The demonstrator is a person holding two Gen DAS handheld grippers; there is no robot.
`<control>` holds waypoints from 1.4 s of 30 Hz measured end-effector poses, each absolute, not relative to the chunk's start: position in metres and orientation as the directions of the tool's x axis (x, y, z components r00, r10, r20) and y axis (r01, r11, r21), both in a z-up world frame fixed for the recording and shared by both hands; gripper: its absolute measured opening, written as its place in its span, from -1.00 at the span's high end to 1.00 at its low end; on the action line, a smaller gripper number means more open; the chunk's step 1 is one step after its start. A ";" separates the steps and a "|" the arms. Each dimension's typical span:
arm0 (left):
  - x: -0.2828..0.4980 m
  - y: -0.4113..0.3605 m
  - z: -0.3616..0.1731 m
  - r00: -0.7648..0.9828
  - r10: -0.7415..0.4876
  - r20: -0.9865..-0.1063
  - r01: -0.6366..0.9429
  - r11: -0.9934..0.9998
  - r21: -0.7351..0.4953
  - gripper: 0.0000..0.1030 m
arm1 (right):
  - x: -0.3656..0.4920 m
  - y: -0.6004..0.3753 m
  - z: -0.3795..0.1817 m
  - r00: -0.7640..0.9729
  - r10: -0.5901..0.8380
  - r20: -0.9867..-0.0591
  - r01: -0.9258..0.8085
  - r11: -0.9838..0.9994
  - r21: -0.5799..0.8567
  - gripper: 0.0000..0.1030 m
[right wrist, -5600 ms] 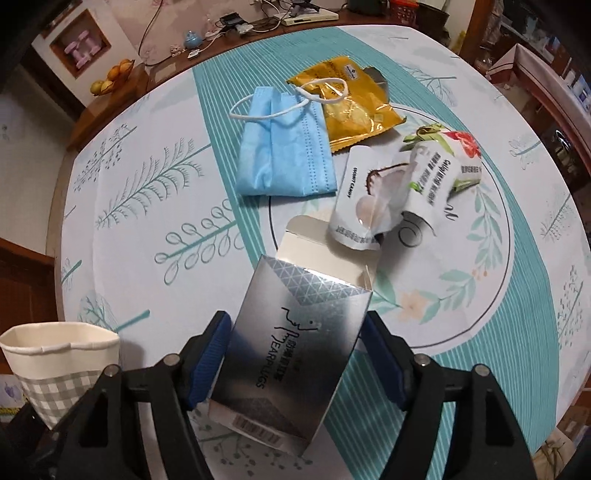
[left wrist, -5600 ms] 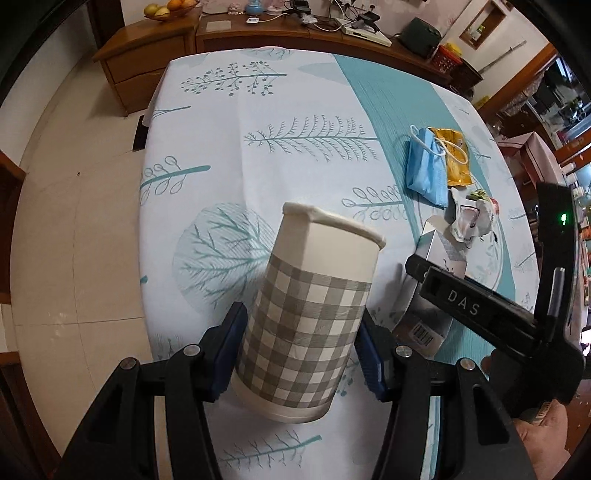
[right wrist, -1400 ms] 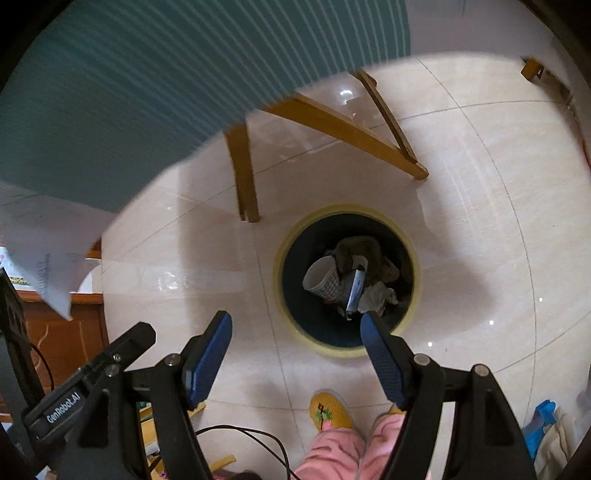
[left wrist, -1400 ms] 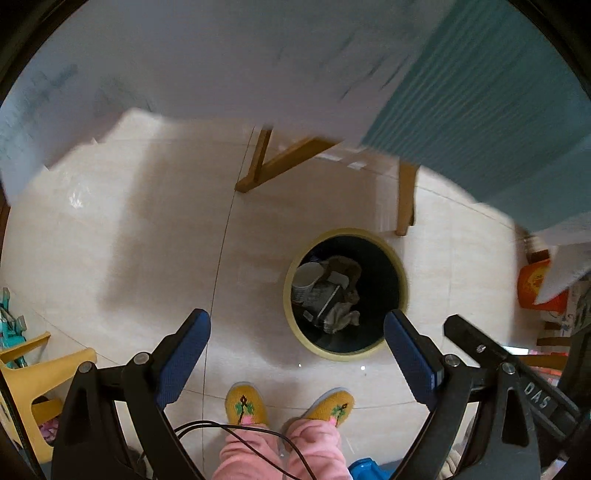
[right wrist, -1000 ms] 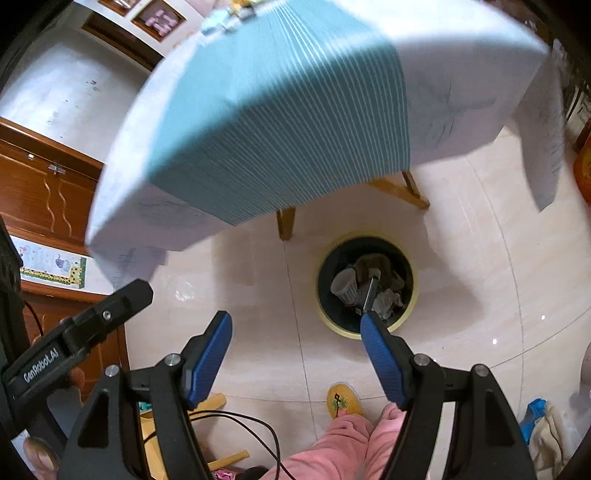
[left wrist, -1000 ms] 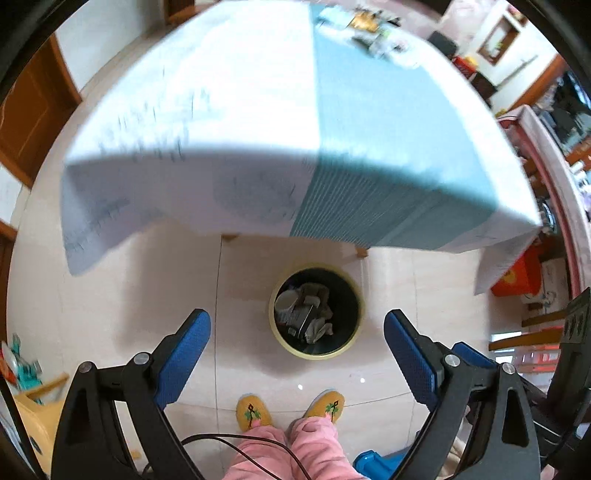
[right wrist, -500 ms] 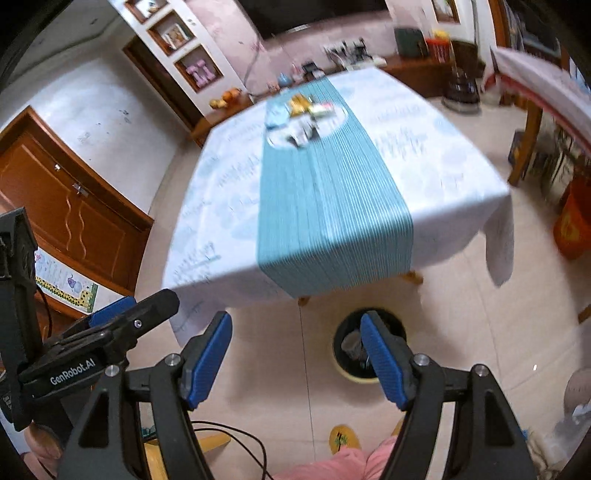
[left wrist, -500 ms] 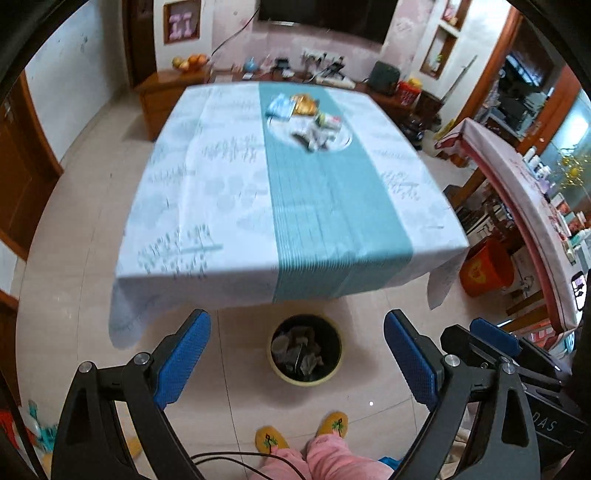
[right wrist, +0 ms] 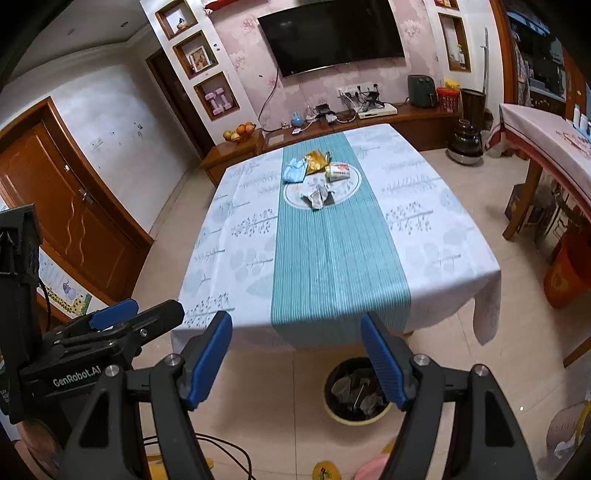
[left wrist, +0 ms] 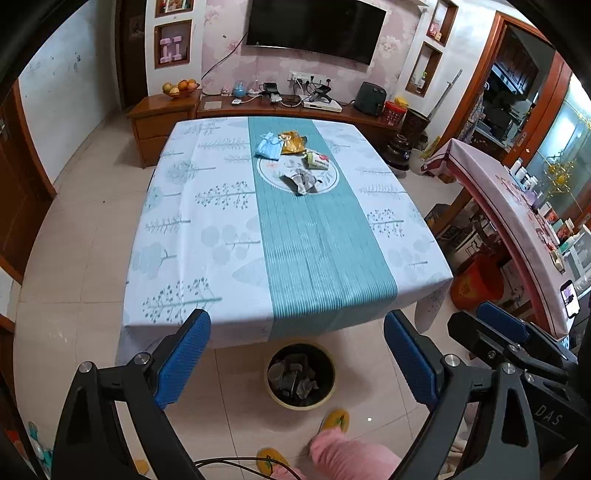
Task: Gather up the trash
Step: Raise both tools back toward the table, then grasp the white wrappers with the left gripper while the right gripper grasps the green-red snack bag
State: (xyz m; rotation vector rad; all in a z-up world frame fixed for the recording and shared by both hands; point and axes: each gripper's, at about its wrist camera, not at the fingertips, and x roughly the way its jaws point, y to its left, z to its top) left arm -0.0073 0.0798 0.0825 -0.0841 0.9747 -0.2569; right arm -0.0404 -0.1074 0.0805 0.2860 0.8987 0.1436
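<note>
Both grippers, left (left wrist: pixel 295 354) and right (right wrist: pixel 295 354), were wide open and empty. Beyond the waste bin (left wrist: pixel 301 374), the face mask (left wrist: pixel 268 147) appeared light and limp, best pinched at a fold.

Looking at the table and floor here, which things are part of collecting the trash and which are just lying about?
Part of the job:
blue face mask
yellow snack bag
red-and-white wrapper
crumpled grey wrapper
trash bin

Just lying about:
fruit bowl
television
pink dumbbells
orange bucket
</note>
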 end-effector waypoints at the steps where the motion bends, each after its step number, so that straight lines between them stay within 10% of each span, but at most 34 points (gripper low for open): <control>1: -0.002 0.078 0.082 0.534 -0.252 -0.807 0.177 0.967 -0.185 -0.82 | -0.035 -0.109 0.080 0.617 0.241 -0.749 -0.008 0.954 0.301 -0.41; 42: 0.368 -0.041 -0.077 0.229 -0.059 -0.972 -0.346 0.928 -0.138 -0.80 | 0.369 -0.226 -0.067 0.313 0.462 -0.830 -0.282 0.879 0.384 -0.41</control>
